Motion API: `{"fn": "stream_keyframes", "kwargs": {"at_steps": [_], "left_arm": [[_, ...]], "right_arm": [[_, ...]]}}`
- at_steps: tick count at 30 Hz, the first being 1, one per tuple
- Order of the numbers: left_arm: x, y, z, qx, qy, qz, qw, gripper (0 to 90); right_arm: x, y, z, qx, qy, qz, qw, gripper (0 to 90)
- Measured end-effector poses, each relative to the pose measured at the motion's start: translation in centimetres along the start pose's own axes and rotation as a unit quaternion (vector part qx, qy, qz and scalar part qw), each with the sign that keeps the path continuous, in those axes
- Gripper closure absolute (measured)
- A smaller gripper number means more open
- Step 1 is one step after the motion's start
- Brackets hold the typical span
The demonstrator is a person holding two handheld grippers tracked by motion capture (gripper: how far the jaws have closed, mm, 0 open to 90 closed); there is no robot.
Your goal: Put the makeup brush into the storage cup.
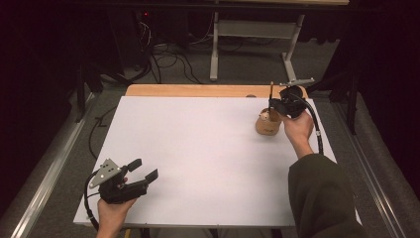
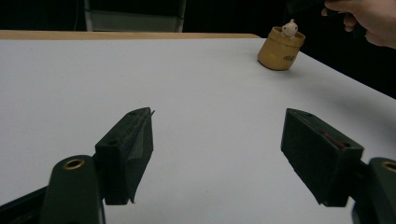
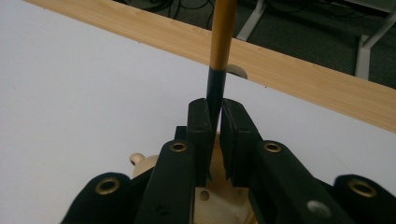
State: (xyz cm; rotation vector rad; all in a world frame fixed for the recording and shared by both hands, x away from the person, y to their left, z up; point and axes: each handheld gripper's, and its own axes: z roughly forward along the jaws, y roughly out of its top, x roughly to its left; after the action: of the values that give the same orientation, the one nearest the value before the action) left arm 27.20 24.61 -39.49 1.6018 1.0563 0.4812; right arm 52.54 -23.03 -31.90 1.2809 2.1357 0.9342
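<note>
Pencil (image 1: pixel 271 90) stands above the wooden pot (image 1: pixel 268 124) at far right, clamped in our right tongs (image 1: pixel 275 105). Left tongs (image 2: pixel 217 154) gape empty near us. Right gripper view: we should lower it straight, keeping it upright.

Black left claw (image 1: pixel 147 168) and right claw (image 1: pixel 272 103) with brass-ringed screw holes, grey three-cornered plates, trailing black cables; dark olive sleeve (image 1: pixel 321 193).
</note>
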Motion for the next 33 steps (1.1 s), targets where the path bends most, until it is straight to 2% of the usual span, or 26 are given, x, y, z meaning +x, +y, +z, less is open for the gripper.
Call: {"fn": "stream_keyframes", "kwargs": {"at_steps": [20, 25, 33], "left_arm": [[0.0, 0.0, 0.0, 0.000, 0.000, 0.000, 1.0000, 25.7], [0.0, 0.0, 0.0, 0.000, 0.000, 0.001, 1.0000, 25.7], [-0.1, 0.0, 0.0, 0.001, 0.000, 0.001, 1.0000, 25.7]], "right_arm": [[-0.1, -0.8, 0.4, 0.028, 0.006, -0.003, 0.9996, 84.4], [0.0, -0.9, 0.7, 0.041, 0.010, -0.001, 0.9991, 78.0], [-0.4, -1.7, 0.1, 0.032, 0.010, 0.008, 0.9994, 68.9]]}}
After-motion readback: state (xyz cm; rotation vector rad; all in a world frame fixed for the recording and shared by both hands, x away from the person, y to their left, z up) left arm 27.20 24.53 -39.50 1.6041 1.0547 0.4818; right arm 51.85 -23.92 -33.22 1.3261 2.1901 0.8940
